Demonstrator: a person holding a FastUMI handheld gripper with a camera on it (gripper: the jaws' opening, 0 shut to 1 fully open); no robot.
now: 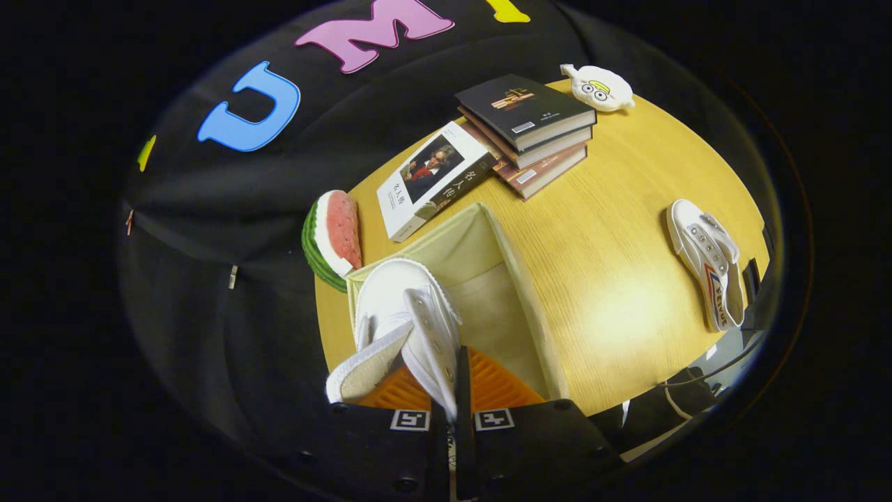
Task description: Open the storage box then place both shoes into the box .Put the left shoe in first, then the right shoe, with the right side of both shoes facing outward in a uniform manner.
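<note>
A white shoe (pixel 408 314) hangs in the claw (pixel 451 397), over the open top of a cream fabric storage box (pixel 519 279). Its long axis runs away from the fingers, with the rounded toe pointing ahead toward the far wall of the box and the heel end down by the fingertips. The shoe is tipped on its side, so the eyelet row and the opening face toward the middle of the box. The claw is nearly closed, both fingers pinched on a thin edge of the shoe's upper near the heel, with only that strip of canvas between them.

The box stands open on a yellow wooden worktop (pixel 613 279), its inside pale and bare where it shows beside the shoe. Just beyond the box's far corner lies a book with a portrait cover (pixel 435 178), leaning against a stack of dark books (pixel 533 132). A plush watermelon slice (pixel 333 237) sits near the box's left side, at the worktop's edge. A small white plush toy (pixel 599 87) rests past the stack. The second white shoe (pixel 707 261) lies on its side well apart to the right, near the worktop's rim.
</note>
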